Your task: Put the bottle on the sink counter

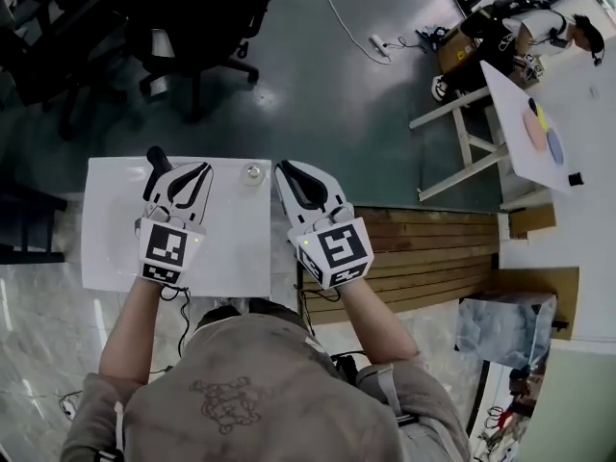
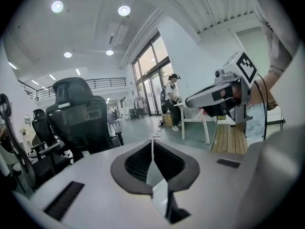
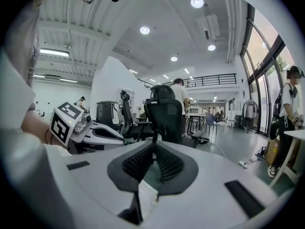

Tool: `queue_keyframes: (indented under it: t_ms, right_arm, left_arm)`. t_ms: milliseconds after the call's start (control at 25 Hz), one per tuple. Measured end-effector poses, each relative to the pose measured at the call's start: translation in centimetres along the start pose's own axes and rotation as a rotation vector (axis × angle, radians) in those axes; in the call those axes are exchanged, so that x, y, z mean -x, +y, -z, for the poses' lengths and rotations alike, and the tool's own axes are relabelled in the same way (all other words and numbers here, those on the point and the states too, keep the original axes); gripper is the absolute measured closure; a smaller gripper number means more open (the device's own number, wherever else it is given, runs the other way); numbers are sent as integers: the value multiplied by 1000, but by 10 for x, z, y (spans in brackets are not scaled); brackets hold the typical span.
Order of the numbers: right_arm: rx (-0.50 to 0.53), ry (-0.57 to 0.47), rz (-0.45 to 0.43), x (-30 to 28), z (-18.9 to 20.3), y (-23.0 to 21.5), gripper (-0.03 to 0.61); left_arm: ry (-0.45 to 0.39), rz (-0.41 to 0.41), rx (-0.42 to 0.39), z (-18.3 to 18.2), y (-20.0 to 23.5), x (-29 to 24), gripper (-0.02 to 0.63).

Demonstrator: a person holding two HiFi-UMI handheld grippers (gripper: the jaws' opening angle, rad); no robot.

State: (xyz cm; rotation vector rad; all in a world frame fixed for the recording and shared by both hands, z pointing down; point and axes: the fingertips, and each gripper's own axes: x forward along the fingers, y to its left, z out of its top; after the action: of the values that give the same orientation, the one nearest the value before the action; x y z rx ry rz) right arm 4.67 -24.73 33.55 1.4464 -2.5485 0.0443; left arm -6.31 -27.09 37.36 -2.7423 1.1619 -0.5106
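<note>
Left tongs (image 2: 152,140) and right tongs (image 3: 153,142) are both closed and empty, held over the white sink counter (image 1: 111,243). No bottle shows in any view; locate it first, then open wide before closing on its body.

We log the left gripper (image 2: 152,140) with its jaws closed tip to tip and nothing between them. The right gripper (image 2: 190,100) hangs at upper right, its marker cube showing. A black office chair (image 2: 78,120) stands at left. A person (image 2: 172,99) stands far off, near wooden decking (image 2: 231,138).
</note>
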Motion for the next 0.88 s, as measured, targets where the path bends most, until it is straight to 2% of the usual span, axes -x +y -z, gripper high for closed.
queue_keyframes:
  t_ms: [160,400,520,640,800,880]
  right_arm:
    - [26,-50,-14,22,-23,11,537]
    - [1,-154,2,51,-41,24,541]
    - [-2,-175,1,67,-48,29,541]
    - [-8,-182,9,81,-50,30,543]
    - [-8,-172,23,98,-48,29,545]
    - [9,-163,34,104,-44,29,545]
  left_arm:
    - [-72,-22,16,-29,-1,24,589]
    - [-123,-54,-117,-60,-9,61,589]
    - [-132,-67,-137,-66,-16,70,589]
    - [-135,-60,-120,-64,-25,76,589]
    - [-143,-38,-38,-63,-39,86,589]
    - [-134,-41,-22,-61,-43,90,589]
